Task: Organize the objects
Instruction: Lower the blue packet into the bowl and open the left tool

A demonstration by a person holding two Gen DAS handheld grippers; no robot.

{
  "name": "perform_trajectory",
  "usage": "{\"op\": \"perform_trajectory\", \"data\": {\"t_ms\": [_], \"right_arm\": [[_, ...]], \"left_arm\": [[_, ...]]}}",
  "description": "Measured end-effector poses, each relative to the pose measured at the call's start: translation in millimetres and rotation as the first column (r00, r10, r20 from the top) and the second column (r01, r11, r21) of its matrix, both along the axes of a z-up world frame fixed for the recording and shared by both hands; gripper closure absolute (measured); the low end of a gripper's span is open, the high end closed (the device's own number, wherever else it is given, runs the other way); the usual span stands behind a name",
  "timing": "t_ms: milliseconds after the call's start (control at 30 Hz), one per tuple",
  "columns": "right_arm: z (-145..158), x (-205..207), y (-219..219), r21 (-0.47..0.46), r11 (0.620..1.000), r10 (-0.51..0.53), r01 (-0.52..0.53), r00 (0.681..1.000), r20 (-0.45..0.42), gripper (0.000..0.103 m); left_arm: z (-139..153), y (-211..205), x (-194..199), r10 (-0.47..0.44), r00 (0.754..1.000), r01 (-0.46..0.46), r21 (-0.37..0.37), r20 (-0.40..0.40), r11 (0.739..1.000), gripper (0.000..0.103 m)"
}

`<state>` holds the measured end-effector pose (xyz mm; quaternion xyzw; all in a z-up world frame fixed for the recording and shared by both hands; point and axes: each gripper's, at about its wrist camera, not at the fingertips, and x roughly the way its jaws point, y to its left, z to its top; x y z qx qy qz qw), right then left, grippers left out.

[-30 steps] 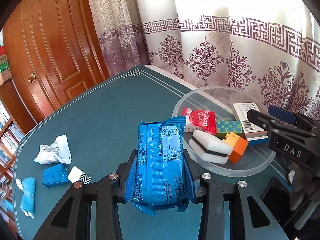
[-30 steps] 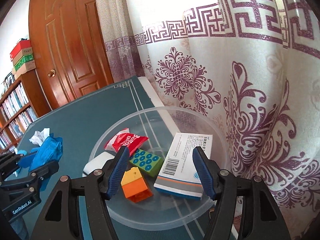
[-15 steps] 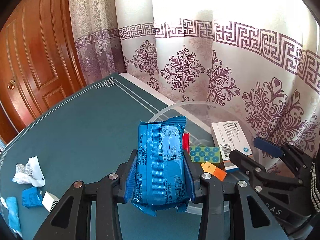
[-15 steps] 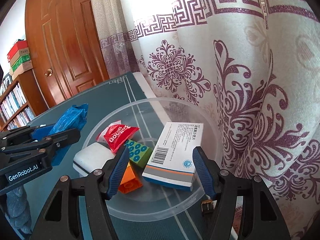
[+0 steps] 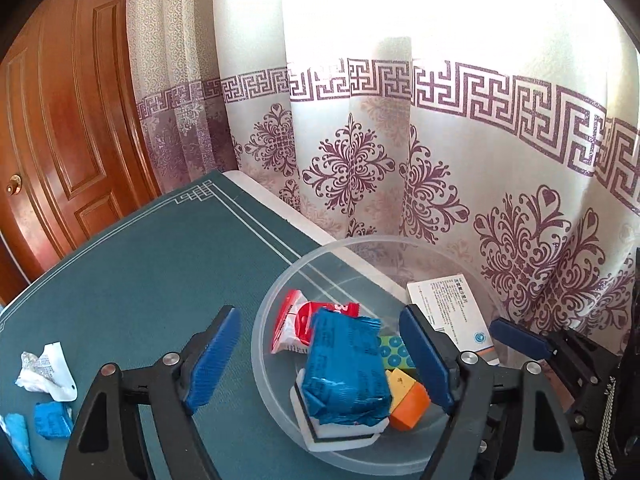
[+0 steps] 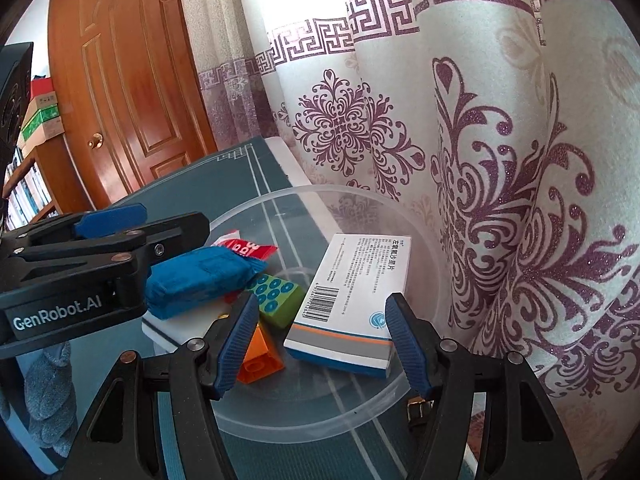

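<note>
A clear plastic bowl (image 5: 280,296) stands on the green table by the curtain. In it a blue snack packet (image 5: 346,368) lies on top of a white sponge block (image 5: 340,432), next to a red packet (image 5: 298,320), a green brick (image 5: 394,354), an orange brick (image 5: 408,400) and a white medicine box (image 5: 452,308). My left gripper (image 5: 324,364) is open, its fingers either side of the blue packet and apart from it. My right gripper (image 6: 318,344) is open and empty over the bowl (image 6: 424,216), near the medicine box (image 6: 360,292). The blue packet (image 6: 200,276) also shows there.
Crumpled white wrapper (image 5: 46,374) and small blue scraps (image 5: 52,420) lie on the table (image 5: 160,264) at the left. A patterned curtain (image 5: 440,160) hangs close behind the bowl. A wooden door (image 5: 60,120) stands at the far left.
My left gripper moved right over the bowl, opened and let go of the blue packet, which now lies in the bowl on the sponge block. The right gripper shifted slightly.
</note>
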<state>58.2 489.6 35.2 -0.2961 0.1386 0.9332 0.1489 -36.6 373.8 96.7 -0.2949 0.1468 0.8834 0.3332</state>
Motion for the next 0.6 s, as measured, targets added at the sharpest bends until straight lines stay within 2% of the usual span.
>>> {"op": "perform_trajectory", "data": {"t_ms": [133,400,467,600], "right_arm": [[-0.1,-0.3,0.0,0.0,1.0,-0.001,0.001,1.0,0.0,0.036],[3.4,-0.6,-6.5,0.006,1.0,0.007,-0.006,1.0,-0.003,0.036],[5.4,0.9,-9.5,0.008,1.0,0.008,-0.008,1.0,-0.006,0.036],[8.5,0.9,-15.3,0.011,1.0,0.015,-0.015,1.0,-0.008,0.036]], "left_arm": [[1.9,-6.4,-1.1,0.02,1.0,-0.02,-0.012,-0.013,1.0,0.018],[4.2,-21.3,-0.7,0.072,0.997,-0.072,-0.024,-0.024,0.997,0.007],[4.2,-25.7,0.3,0.085,0.996,-0.086,-0.03,-0.029,0.996,0.001],[5.3,-37.0,1.5,0.112,0.993,-0.113,-0.029,-0.027,0.993,0.001]]}}
